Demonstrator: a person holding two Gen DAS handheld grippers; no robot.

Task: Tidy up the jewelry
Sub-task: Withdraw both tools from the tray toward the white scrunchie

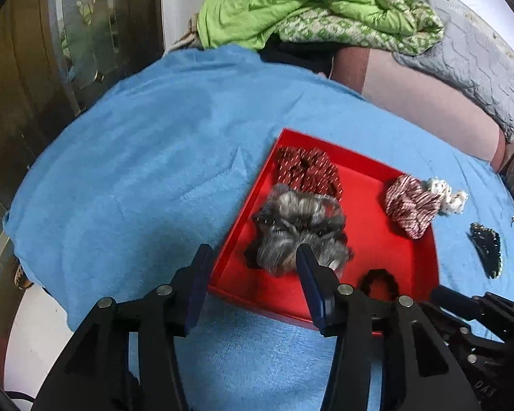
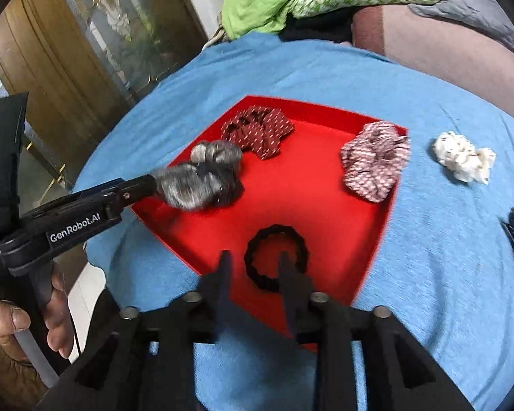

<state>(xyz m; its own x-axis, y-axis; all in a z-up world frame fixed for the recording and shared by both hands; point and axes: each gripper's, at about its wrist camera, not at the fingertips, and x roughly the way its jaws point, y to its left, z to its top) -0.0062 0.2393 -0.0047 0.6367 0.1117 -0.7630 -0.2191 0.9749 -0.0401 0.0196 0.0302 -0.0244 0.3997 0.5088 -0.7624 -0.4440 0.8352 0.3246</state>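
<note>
1. Left gripper [image 1: 252, 274] hangs wide open over the near-left wall of the shallow red square tray [image 1: 411, 267], gripping nothing; its right finger sits against the fluffy grey-and-black scrunchie [image 1: 298, 233], which lies inside the tray.
2. Right gripper [image 2: 253, 267] is parted too and empty, one finger poking into the ring of the thin black braided hair tie [image 2: 276, 257] on the tray floor.
3. Risk, as I read it: pull away carelessly and that finger drags the tie out over the low rim.
4. The grey scrunchie could also snag on the left finger and lift.
5. Already in the tray: a dark red dotted fabric scrunchie [image 1: 308, 171] and a pink striped scrunchie [image 1: 411, 205] at the far-right rim.
6. Outside on the blue towel [image 1: 137, 171]: a crumpled white speckled scrunchie [image 2: 464, 156] and a black beaded hair clip [image 1: 486, 253], both clear to reach.
</note>
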